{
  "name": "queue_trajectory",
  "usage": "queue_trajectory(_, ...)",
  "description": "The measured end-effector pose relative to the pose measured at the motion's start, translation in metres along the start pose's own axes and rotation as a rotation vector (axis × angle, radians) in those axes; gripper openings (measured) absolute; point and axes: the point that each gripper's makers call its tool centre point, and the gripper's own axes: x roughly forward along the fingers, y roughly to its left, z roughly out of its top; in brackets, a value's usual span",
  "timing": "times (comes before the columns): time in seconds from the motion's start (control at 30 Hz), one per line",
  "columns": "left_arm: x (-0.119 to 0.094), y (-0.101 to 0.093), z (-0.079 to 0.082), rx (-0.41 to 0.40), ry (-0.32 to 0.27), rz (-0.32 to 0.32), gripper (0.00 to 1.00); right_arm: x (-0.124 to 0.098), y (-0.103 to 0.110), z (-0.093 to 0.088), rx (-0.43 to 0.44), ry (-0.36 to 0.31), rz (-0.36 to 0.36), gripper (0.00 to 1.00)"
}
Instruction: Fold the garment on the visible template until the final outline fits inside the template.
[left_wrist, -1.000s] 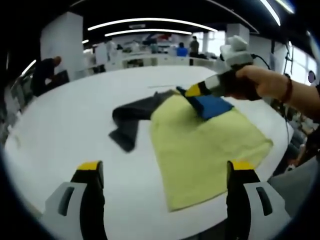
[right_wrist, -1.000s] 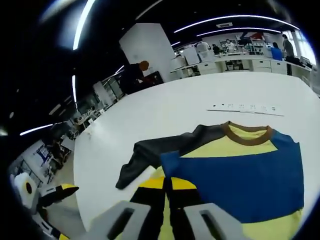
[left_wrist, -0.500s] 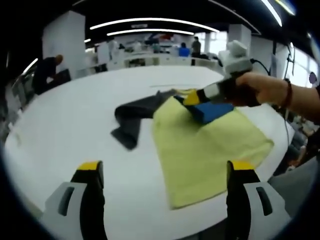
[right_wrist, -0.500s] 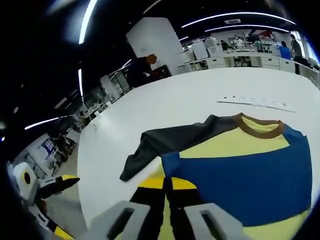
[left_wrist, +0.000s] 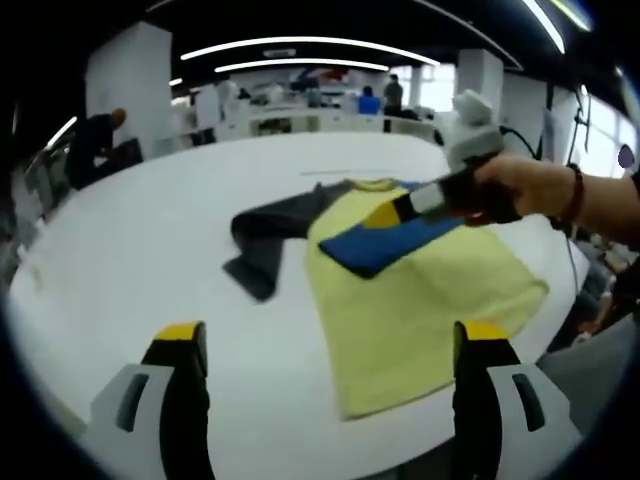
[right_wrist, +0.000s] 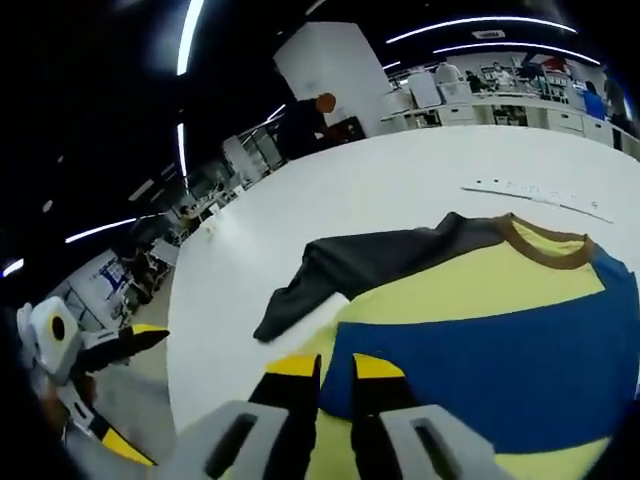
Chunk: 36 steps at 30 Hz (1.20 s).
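On the white table (left_wrist: 120, 260) lies the yellow, blue and grey shirt (left_wrist: 420, 290), its blue fold (right_wrist: 490, 370) pinched between the nearly closed jaws of the right gripper (right_wrist: 335, 375), while the left gripper (left_wrist: 330, 345) hangs spread wide, holding nothing.

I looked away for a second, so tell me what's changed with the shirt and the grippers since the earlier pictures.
The right gripper, shut on the shirt, has carried the blue panel further across the yellow back toward the dark sleeve, so more blue now shows in the left gripper view. The left gripper stays open and apart from the cloth, and the sleeve still lies spread on the white table.
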Motion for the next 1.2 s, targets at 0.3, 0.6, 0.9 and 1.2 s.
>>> queue_trajectory(0.3,0.0,0.001,0.005,0.007,-0.011,0.001,0.99,-0.028,-0.054,0.006,-0.091,-0.027,-0.173,0.41)
queue_trajectory(0.6,0.003,0.001,0.008,0.018,-0.011,0.002,0.99,-0.071,-0.116,0.004,-0.045,-0.064,-0.323,0.52)
queue_trajectory(0.9,0.004,0.0,0.011,0.026,-0.013,0.003,0.99,-0.105,-0.156,-0.009,0.01,-0.073,-0.403,0.54)
queue_trajectory(1.2,0.005,0.001,0.012,0.029,-0.009,0.005,0.99,-0.13,-0.187,-0.029,0.073,-0.066,-0.426,0.45)
